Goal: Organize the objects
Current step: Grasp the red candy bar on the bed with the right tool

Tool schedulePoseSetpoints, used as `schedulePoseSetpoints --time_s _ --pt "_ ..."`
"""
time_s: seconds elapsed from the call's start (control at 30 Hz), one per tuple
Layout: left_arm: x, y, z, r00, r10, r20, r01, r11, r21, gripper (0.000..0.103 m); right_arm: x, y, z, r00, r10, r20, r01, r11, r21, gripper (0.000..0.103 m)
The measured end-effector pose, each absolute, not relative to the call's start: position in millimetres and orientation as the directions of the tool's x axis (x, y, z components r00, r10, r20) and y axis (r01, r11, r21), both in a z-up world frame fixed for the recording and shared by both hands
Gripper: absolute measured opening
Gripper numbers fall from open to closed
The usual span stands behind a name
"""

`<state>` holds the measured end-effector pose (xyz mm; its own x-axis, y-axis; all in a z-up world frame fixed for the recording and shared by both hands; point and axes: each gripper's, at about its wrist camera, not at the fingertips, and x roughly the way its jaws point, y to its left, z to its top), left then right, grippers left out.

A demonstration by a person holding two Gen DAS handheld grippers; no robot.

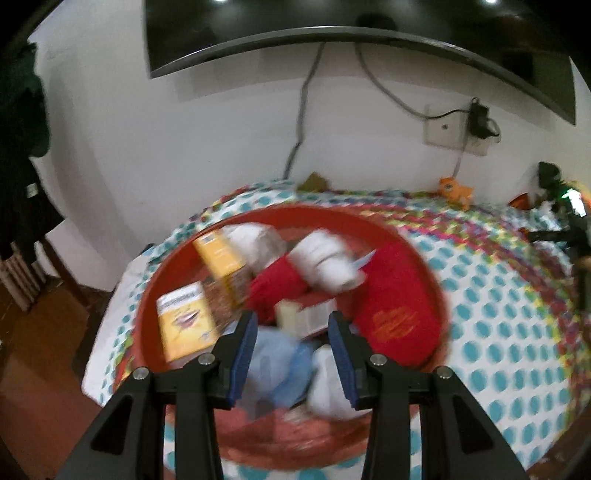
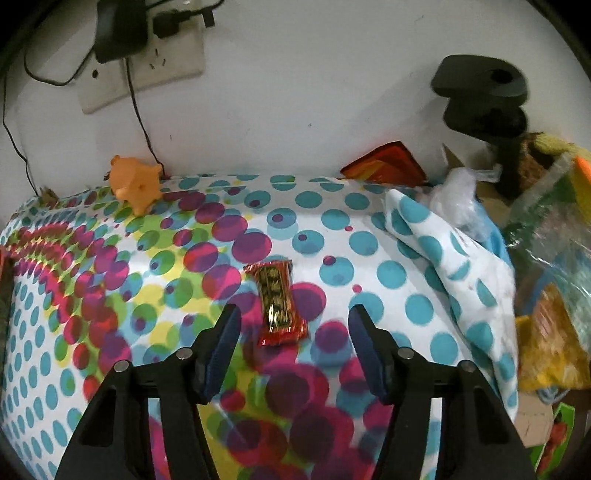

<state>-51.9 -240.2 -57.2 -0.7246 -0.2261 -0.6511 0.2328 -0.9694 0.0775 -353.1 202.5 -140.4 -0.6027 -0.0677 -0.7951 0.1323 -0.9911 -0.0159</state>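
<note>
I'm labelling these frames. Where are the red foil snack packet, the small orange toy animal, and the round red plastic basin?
Red foil snack packet (image 2: 277, 303), right wrist view, wrapper centre.
Small orange toy animal (image 2: 137, 184), right wrist view, body.
Round red plastic basin (image 1: 332, 213), left wrist view, far rim.

Black left gripper (image 1: 291, 325), blue-padded jaws, silver screws.

Dark wall-mounted screen (image 1: 332, 22), wall socket plate (image 2: 147, 66) with black plugs, dotted tablecloth (image 2: 332, 229)

One snack bar (image 2: 279, 303), one orange toy (image 2: 136, 183), two yellow boxes (image 1: 184, 322).
</note>
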Motion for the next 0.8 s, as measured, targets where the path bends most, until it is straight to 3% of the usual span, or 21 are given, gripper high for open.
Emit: schedulePoseSetpoints --time_s 0.07,0.17,0.23,0.43,0.6,0.73,0.8 --pt "-67 -225 -46 -0.737 -0.203 -0.644 0.194 -0.977 0.086 0.042 -360 201 -144 -0.593 -0.080 -0.801 0.147 -0.989 -0.010 0.049" --pt "-100 -195 -34 -0.746 -0.182 -0.640 0.146 -0.983 0.110 0.057 -363 201 -144 -0.601 -0.091 -0.794 0.163 -0.987 -0.011 0.039" --pt "-126 -172 -28 -0.752 -0.148 -0.642 0.111 -0.989 0.098 0.057 -364 201 -143 -0.599 -0.107 -0.794 0.177 -0.984 0.000 0.022" --pt "-211 -101 -25 -0.768 -0.073 -0.637 0.051 -0.997 0.052 0.057 -347 205 -145 -0.607 -0.151 -0.780 0.219 -0.976 0.018 0.021" --pt "-303 -51 -44 -0.722 0.016 -0.692 0.041 -0.997 -0.066 0.057 -341 212 -149 -0.599 -0.199 -0.776 0.228 -0.971 0.074 0.021" --pt "-363 -34 -55 -0.718 0.058 -0.693 0.140 -0.964 -0.226 0.057 -339 217 -151 -0.594 -0.232 -0.770 0.228 -0.967 0.115 0.021" --pt "-389 -30 -62 -0.700 0.033 -0.713 0.204 -0.948 -0.244 0.057 -340 218 -149 -0.592 -0.240 -0.769 0.228 -0.966 0.126 0.021"
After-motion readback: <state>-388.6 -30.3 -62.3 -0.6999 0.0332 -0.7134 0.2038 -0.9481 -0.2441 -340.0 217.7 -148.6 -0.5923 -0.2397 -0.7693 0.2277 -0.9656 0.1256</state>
